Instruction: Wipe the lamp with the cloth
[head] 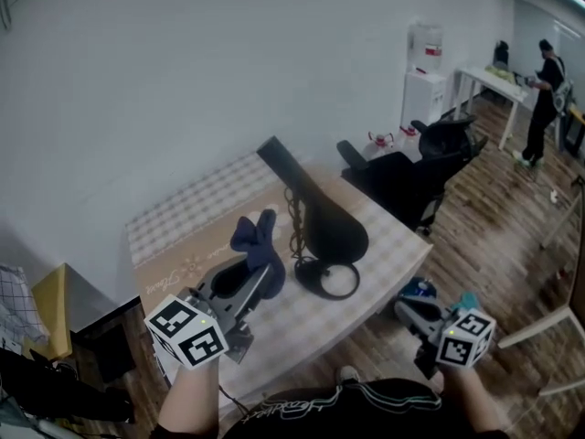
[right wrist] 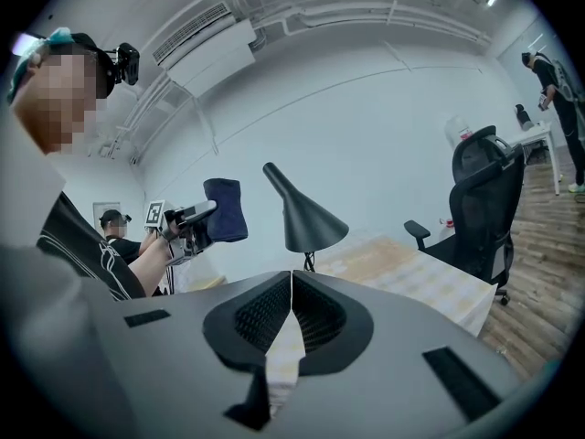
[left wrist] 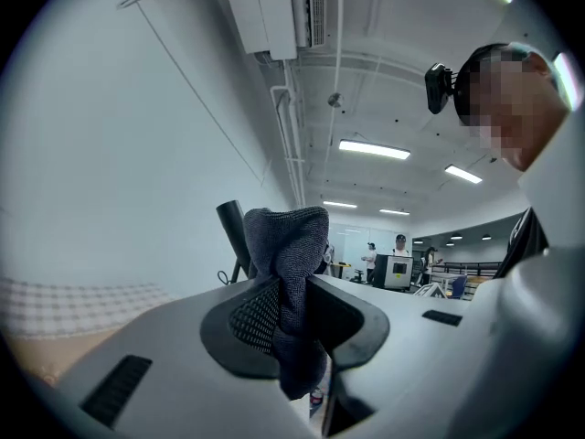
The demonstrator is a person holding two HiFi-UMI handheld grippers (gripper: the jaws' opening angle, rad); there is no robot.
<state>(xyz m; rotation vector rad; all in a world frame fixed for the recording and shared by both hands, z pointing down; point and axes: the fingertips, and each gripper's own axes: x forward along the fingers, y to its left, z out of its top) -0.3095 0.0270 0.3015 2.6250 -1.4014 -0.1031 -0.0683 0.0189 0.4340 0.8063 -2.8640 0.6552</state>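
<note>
Beside the lamp (head: 322,219), the left gripper (head: 263,271) clamps the cloth (head: 255,237)

The lamp (head: 327,227) stands on the table (head: 183,210), cloth (head: 257,238) just left (apparently not touching), chair (head: 413,179) behind.

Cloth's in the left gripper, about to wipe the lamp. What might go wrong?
1. The lamp stands unsupported on its ring base; the right gripper is shut and off to the side, so a push from the cloth may tip it.
2. The loose cord by the stem could snag the left gripper.
</note>
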